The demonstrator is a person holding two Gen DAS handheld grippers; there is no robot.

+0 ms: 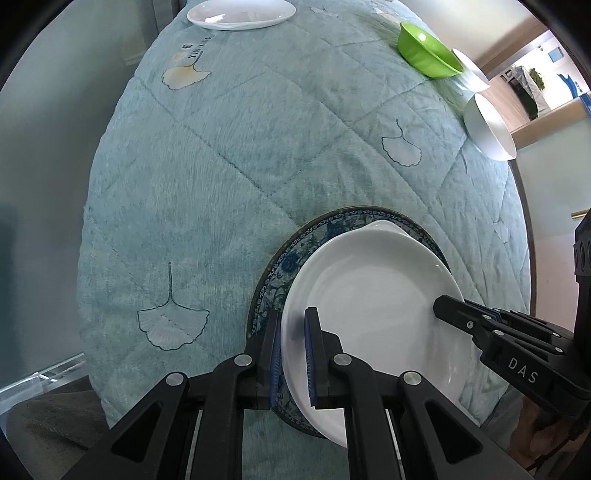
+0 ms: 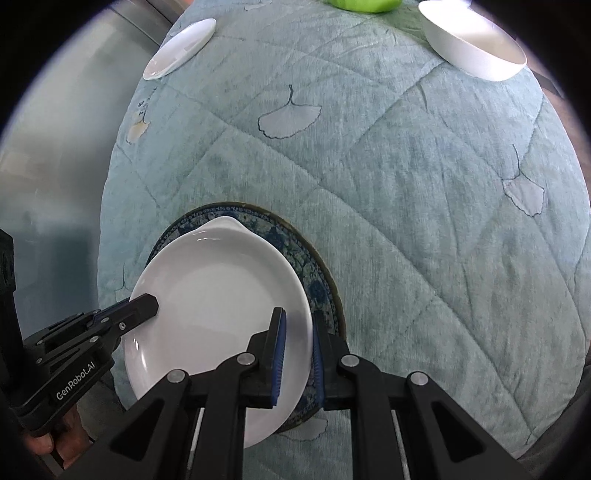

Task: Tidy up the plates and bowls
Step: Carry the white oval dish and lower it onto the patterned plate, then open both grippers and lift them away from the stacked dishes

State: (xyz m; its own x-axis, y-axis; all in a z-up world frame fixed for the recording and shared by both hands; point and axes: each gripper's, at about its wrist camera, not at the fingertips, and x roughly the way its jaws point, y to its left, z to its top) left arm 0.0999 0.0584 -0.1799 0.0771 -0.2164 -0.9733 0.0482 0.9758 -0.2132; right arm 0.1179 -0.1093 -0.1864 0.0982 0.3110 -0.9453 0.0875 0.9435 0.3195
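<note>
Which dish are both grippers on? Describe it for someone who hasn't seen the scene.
On the teal quilted cloth, at its near edge, lies a blue-patterned plate. The white plate stacked on it is the one, with the left gripper and right gripper straddling its rim. Unlike the far white plate, it rests on another dish.

Both wrist cameras look down closely, sharing the white plate (image 1: 373,295)

Left claw (image 1: 291,354): matte black linkage arms, round silver rivets, blue ribbed pads (image 1: 309,358) lining the fingers.
Right claw (image 2: 297,356): same black build, silver rivets, blue ribbed pads (image 2: 279,354).
Markings: white "DAS" at right of the left-wrist frame; white "GenRobot.AI" at lower left of the right-wrist frame.
Skin: bare fingers at lower left, right-wrist frame.
</note>
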